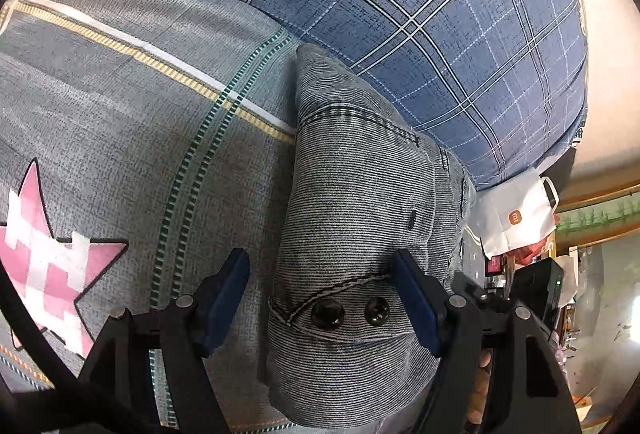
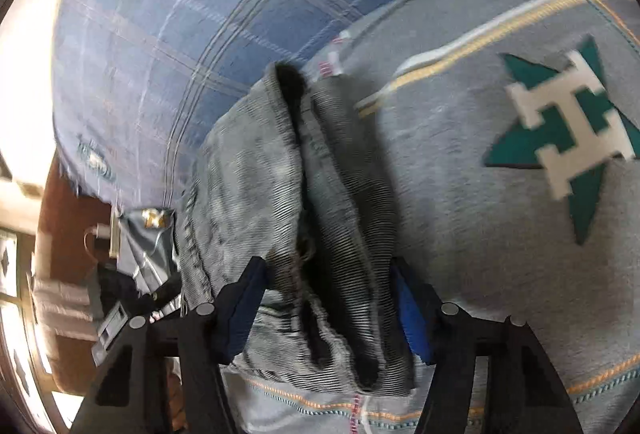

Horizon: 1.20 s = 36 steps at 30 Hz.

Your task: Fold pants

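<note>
The grey striped denim pants (image 1: 360, 193) lie folded into a narrow bundle on the bed, the waist end with two dark buttons (image 1: 328, 314) nearest my left gripper (image 1: 320, 266). That gripper is open: its left finger (image 1: 230, 286) stands over the bedsheet, its right finger (image 1: 412, 290) over the bundle's right side. In the blurred right wrist view the folded pants (image 2: 340, 193) show layered edges with a dark fold between them. My right gripper (image 2: 326, 274) straddles that end, open, with the fabric between and under its fingers.
A grey bedsheet (image 1: 120, 113) with a pink star (image 1: 44, 254) and a green star (image 2: 560, 129) lies under the pants. Behind it is a blue plaid quilt (image 1: 440, 33). A white paper bag (image 1: 516, 218) and clutter lie past the bed's edge. A person's fingers (image 1: 480, 386) show low right.
</note>
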Each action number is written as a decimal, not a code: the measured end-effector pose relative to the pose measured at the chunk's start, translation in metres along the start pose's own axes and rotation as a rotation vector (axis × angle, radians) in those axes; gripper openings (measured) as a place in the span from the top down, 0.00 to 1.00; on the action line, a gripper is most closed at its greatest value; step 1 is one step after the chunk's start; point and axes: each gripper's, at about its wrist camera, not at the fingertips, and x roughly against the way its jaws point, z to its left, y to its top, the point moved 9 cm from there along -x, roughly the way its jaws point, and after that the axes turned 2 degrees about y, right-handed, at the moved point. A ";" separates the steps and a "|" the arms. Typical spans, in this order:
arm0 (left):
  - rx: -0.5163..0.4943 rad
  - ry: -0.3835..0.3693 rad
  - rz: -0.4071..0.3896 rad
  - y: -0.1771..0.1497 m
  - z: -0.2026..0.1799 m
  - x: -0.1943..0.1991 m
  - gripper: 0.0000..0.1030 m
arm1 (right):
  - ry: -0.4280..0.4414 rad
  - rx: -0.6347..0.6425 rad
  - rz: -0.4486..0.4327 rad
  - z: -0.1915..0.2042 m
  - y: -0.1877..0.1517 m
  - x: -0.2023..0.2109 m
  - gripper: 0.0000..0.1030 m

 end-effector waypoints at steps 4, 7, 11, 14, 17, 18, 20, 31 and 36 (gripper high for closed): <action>-0.023 0.016 -0.059 -0.002 -0.001 -0.007 0.30 | -0.071 0.022 0.010 -0.004 0.001 -0.011 0.40; -0.073 0.033 -0.074 -0.007 -0.012 -0.003 0.60 | -0.078 0.049 0.003 0.001 0.004 -0.013 0.56; -0.125 0.011 -0.182 -0.020 -0.028 0.034 0.70 | -0.104 0.152 -0.038 0.022 -0.001 -0.006 0.74; -0.163 0.025 -0.270 -0.045 -0.028 0.079 0.70 | -0.048 0.211 -0.109 0.049 -0.018 0.016 0.76; -0.168 0.030 -0.329 -0.075 -0.010 0.114 0.70 | 0.029 0.290 -0.161 0.081 -0.052 0.034 0.76; -0.169 0.038 -0.343 -0.082 -0.002 0.120 0.70 | 0.039 0.315 -0.165 0.089 -0.066 0.035 0.76; -0.129 0.074 -0.334 -0.096 0.021 0.122 0.70 | 0.044 0.340 -0.151 0.096 -0.092 0.029 0.76; -0.094 0.176 -0.247 -0.116 0.047 0.092 0.66 | -0.138 0.324 -0.061 0.073 -0.148 -0.013 0.73; -0.014 0.152 -0.261 -0.113 0.064 0.103 0.53 | -0.075 0.233 -0.070 0.059 -0.143 0.003 0.67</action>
